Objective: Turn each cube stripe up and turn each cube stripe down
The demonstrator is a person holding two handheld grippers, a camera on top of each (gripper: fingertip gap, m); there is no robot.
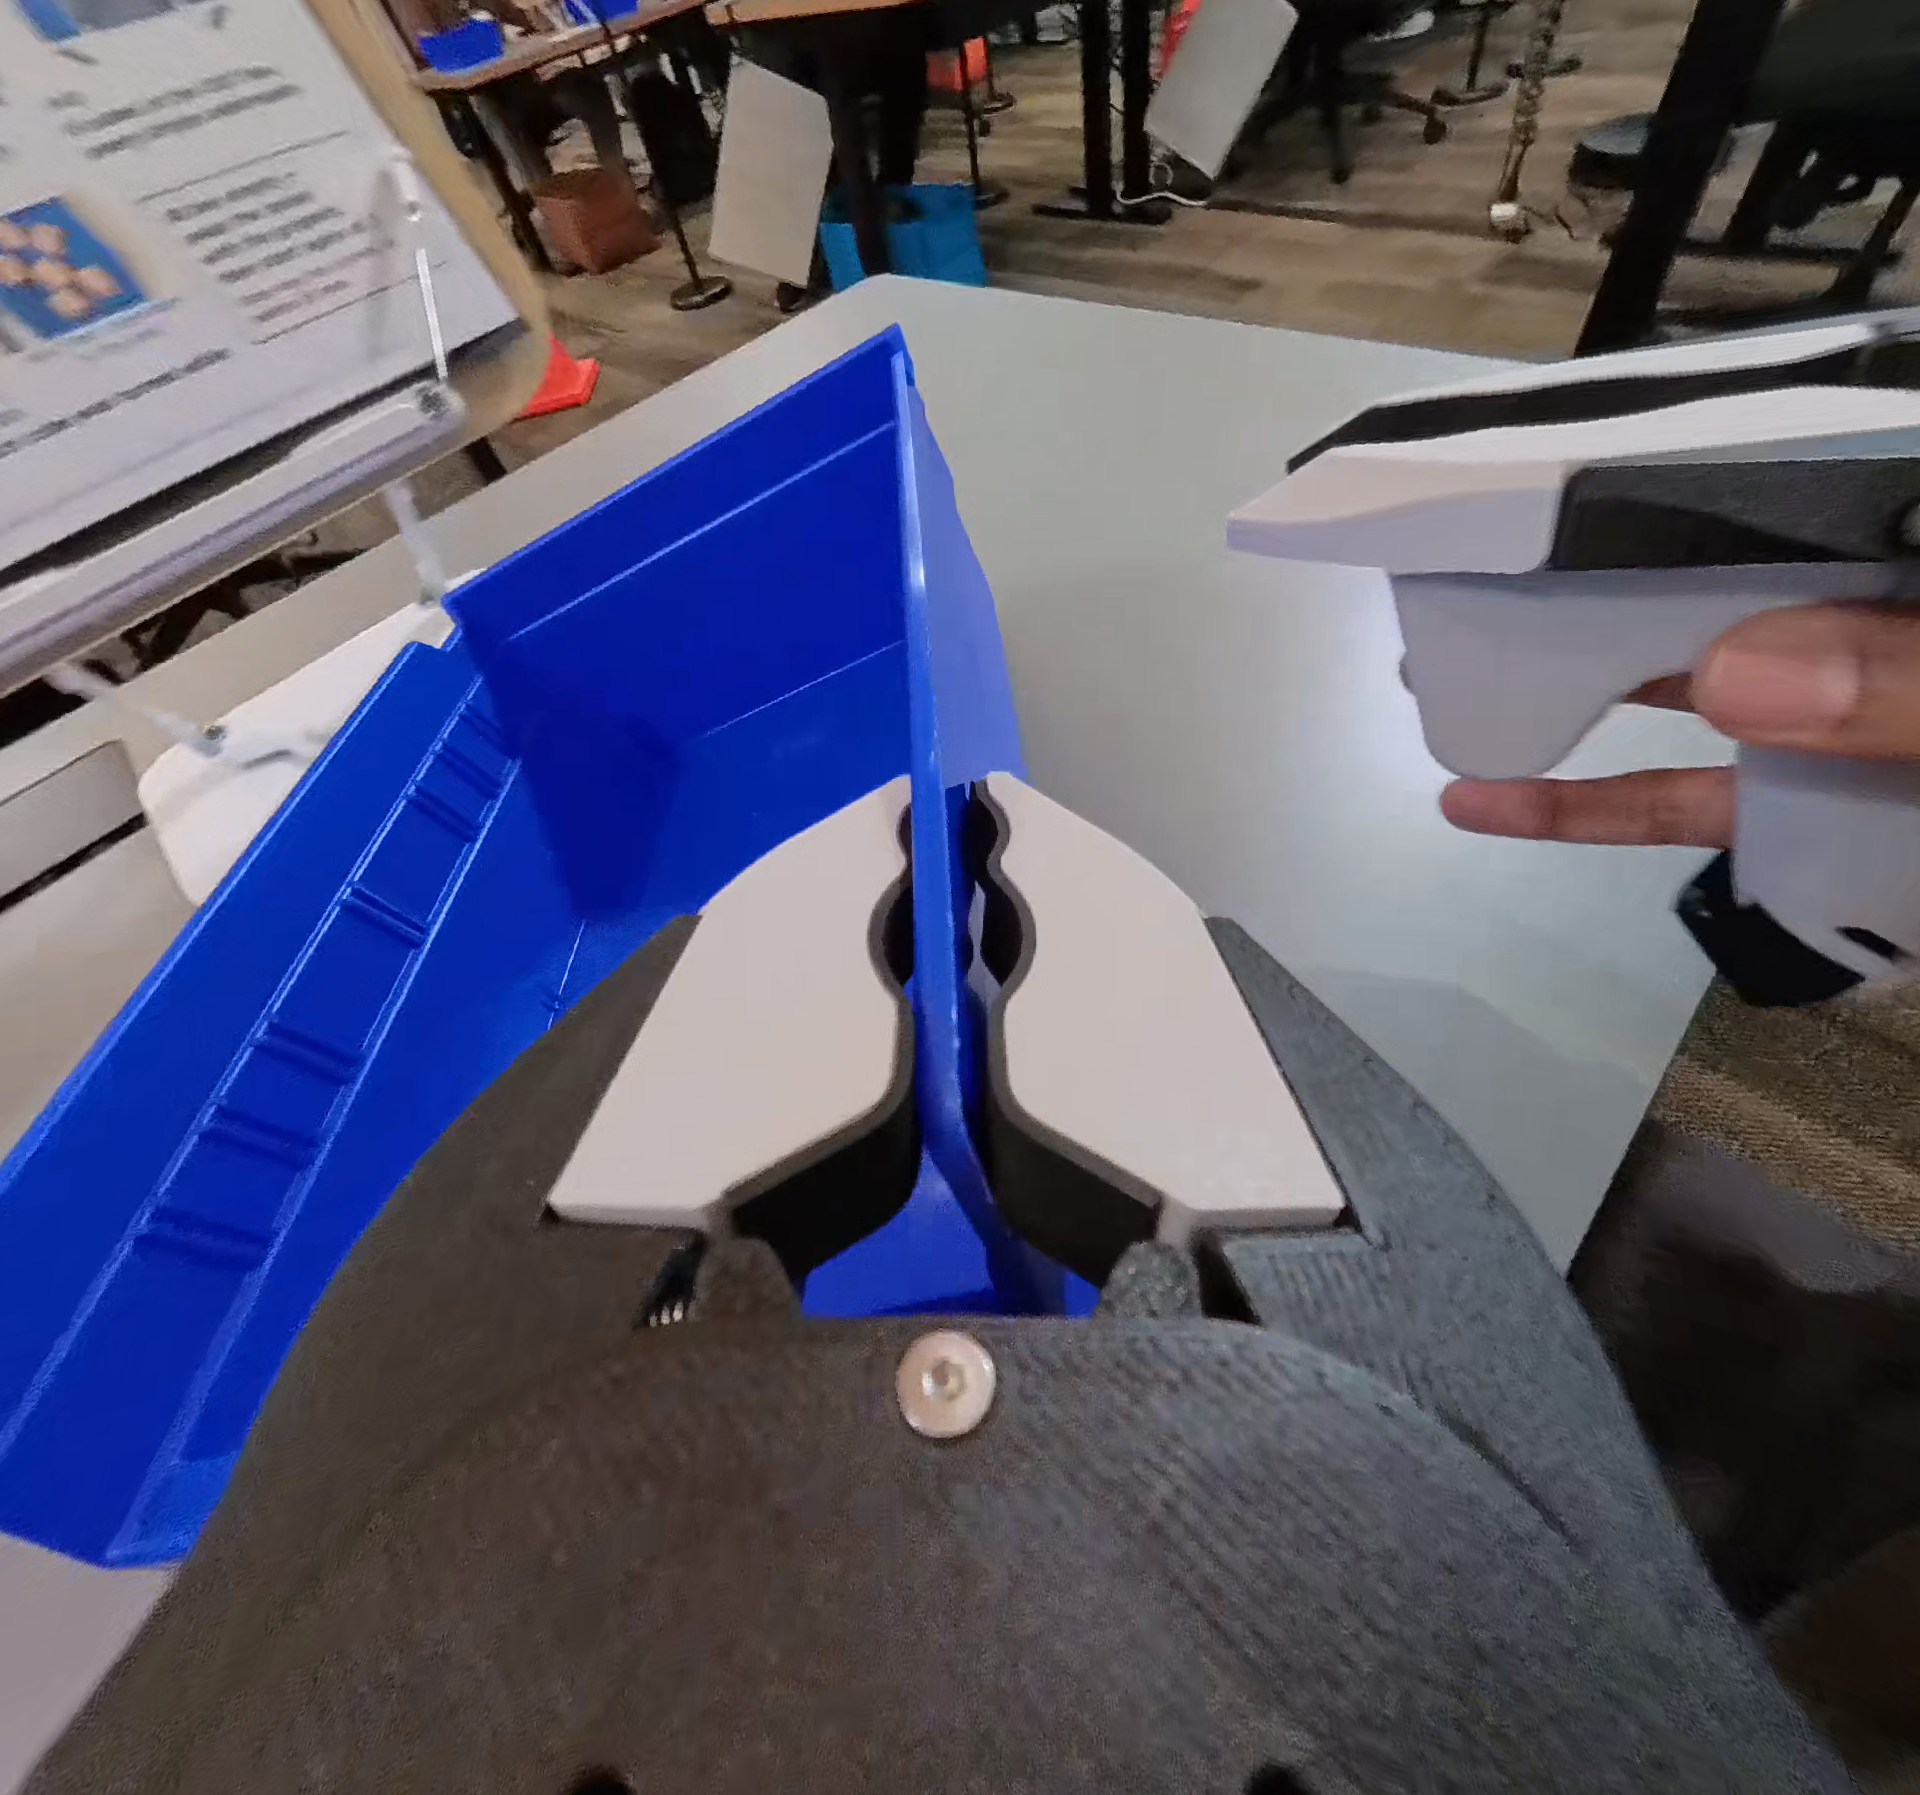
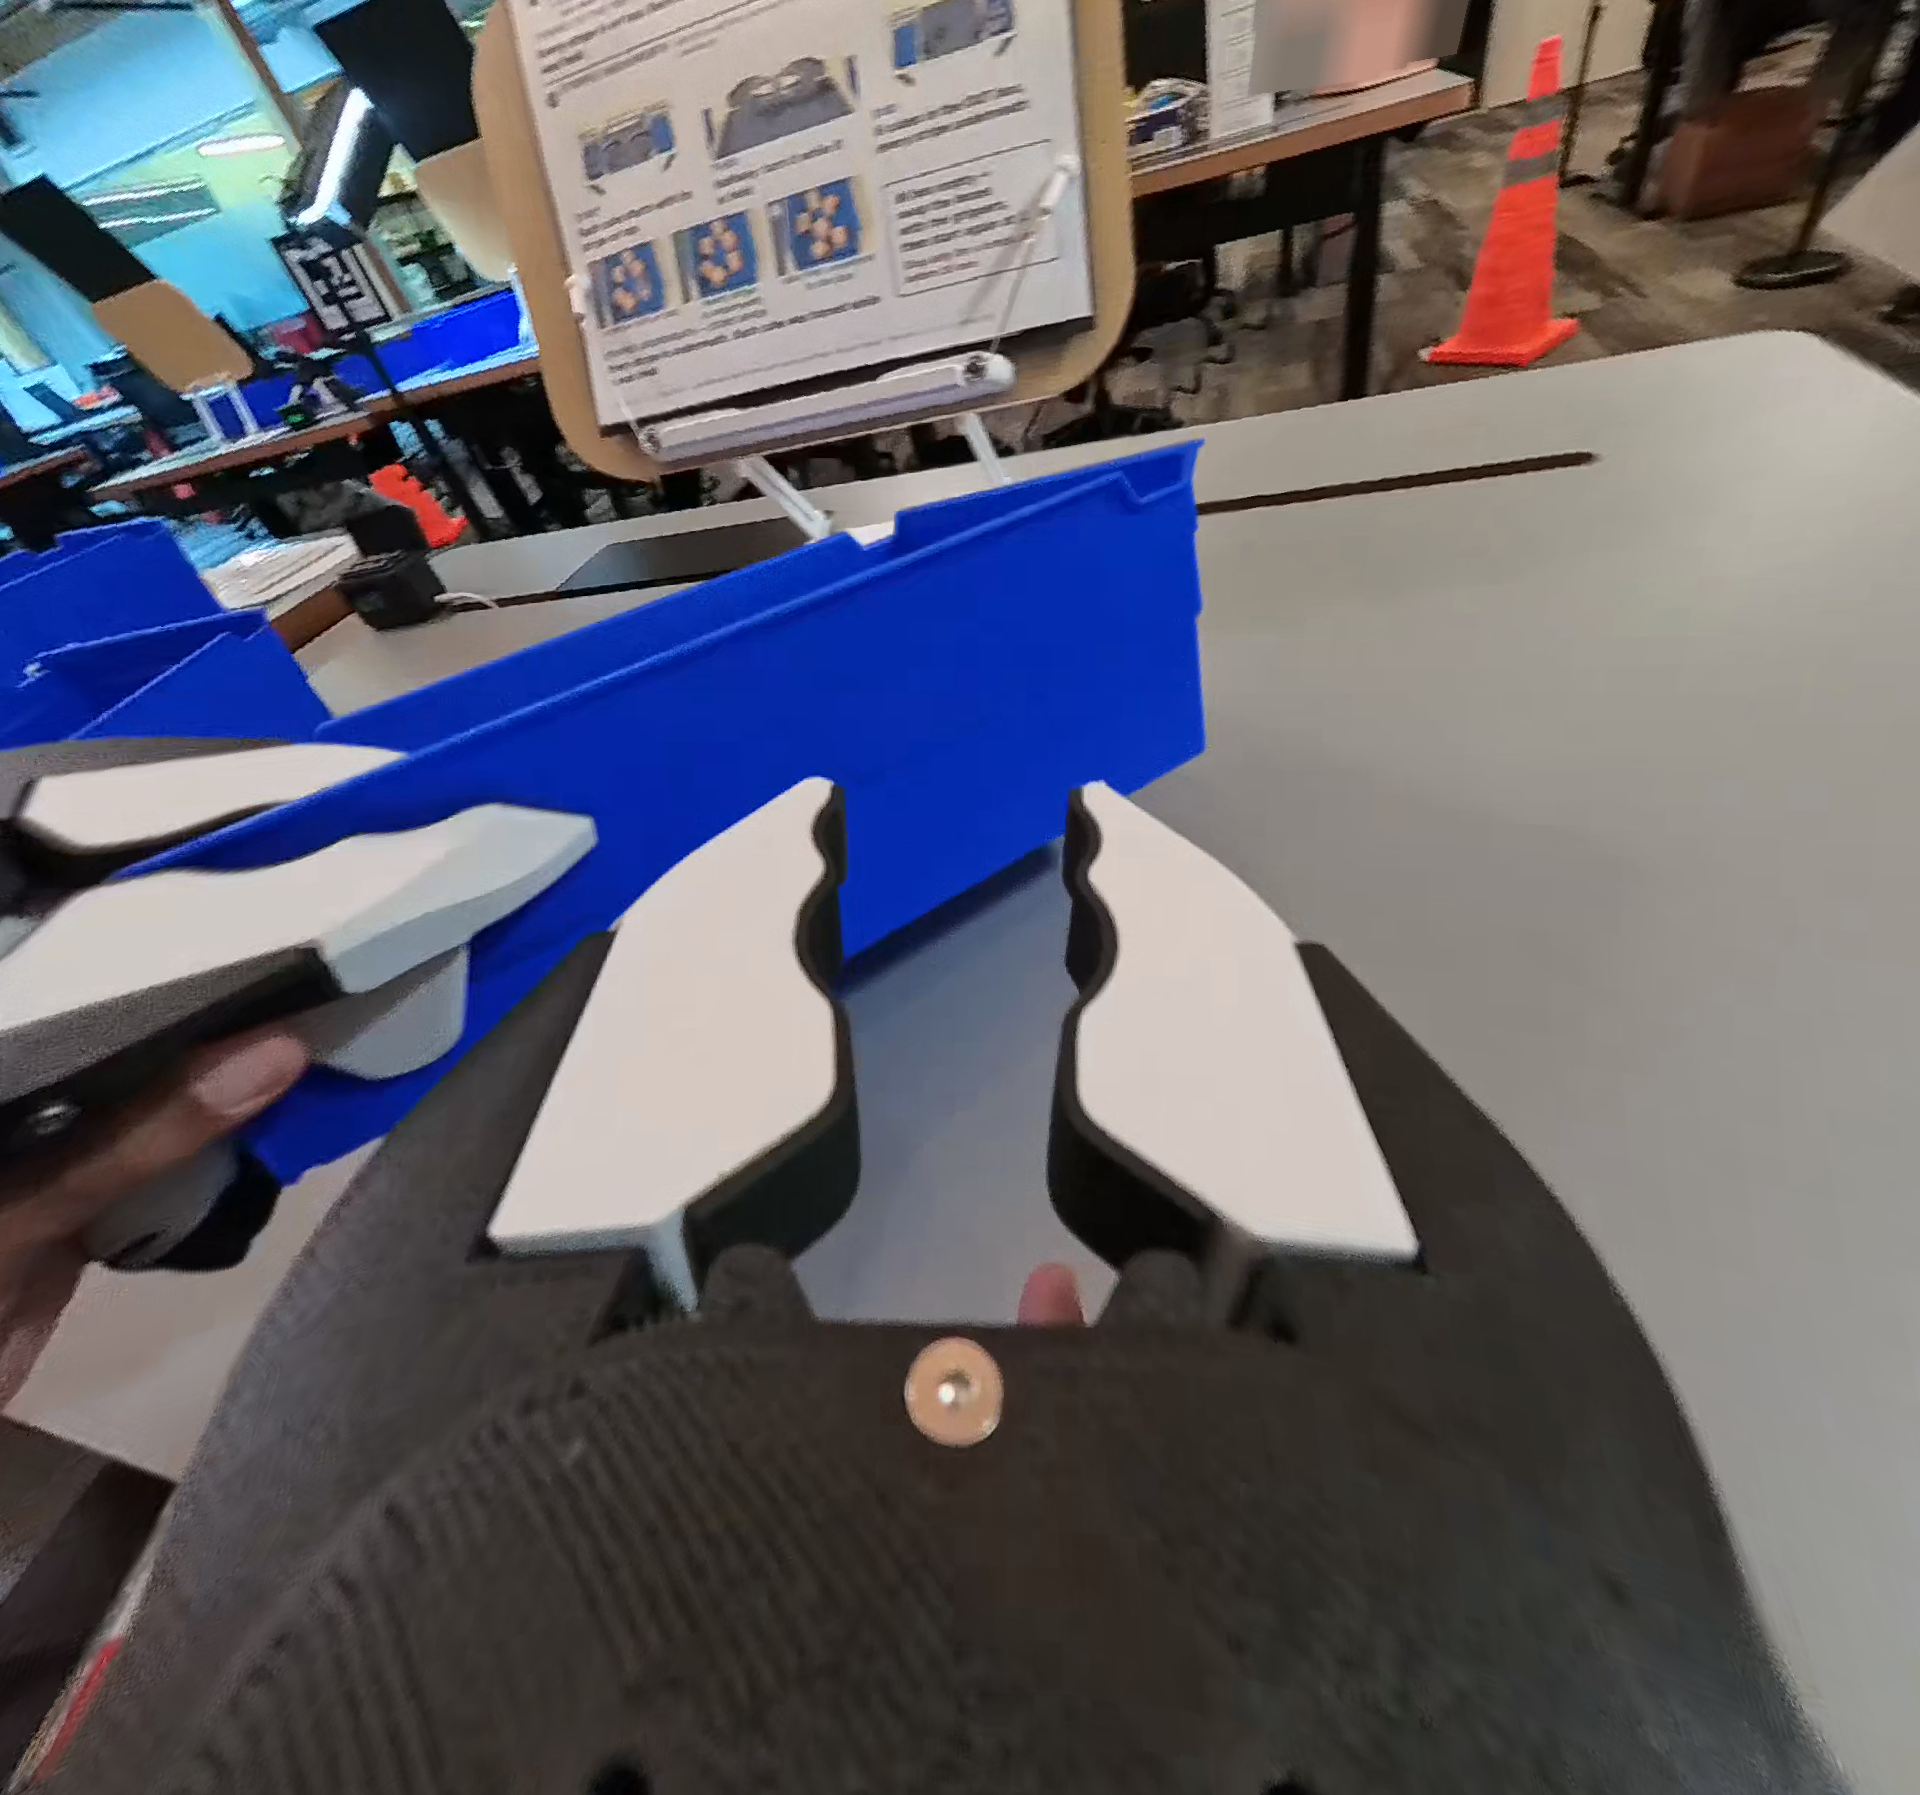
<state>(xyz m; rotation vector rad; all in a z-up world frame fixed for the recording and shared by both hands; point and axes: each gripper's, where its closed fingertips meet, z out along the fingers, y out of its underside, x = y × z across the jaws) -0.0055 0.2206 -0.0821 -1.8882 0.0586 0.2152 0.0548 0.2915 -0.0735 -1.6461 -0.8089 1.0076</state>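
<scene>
My left claw [image 1: 951, 914] is clenched on the thin side wall of the blue bin [image 1: 675, 706], which fills the left half of the left wrist view and looks tilted off the worktop [image 1: 1195, 654]. The grip is narrow, so I judge the wall could slip or flex and the bin swing or drop. No cubes show in either view; the bin floor I can see is bare, so I cannot tell where they are. My right claw [image 2: 951, 872] is released, holding nothing, at the lower centre of its view just beside the bin's outer wall, which blocks its way in. The instruction board [image 2: 821, 135] stands behind, upper centre, near enough for a swinging bin to hit.
</scene>
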